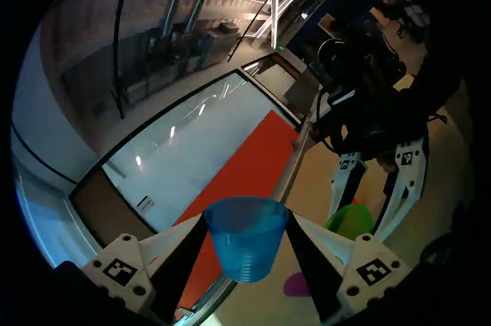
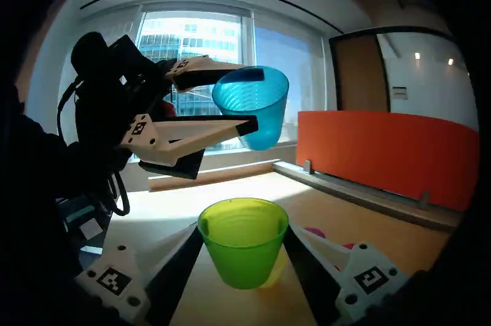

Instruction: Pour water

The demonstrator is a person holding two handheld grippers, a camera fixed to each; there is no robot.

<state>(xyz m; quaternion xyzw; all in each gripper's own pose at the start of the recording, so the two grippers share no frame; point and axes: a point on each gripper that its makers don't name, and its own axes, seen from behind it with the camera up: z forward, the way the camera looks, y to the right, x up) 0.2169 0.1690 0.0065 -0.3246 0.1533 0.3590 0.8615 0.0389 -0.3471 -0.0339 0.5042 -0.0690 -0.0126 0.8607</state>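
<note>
The left gripper (image 1: 247,221) is clamped on a translucent blue plastic cup (image 1: 247,240), one finger pressing each side of it just below the rim. In the right gripper view this cup is held up in the air in front of a bright window (image 2: 196,31). It is tipped so that its open mouth faces partly toward the camera.

The right gripper (image 2: 243,231) is closed on a translucent green plastic cup (image 2: 244,243), which stands upright between the fingers, low over the light wooden tabletop (image 2: 344,228). The blue cup sits higher than the green one and the two are apart. Whether either cup holds water cannot be told.

An orange partition (image 2: 386,154) runs along the far edge of the tabletop. A small purple object (image 1: 297,285) lies on the tabletop near the green cup. It is too blurred to identify.
</note>
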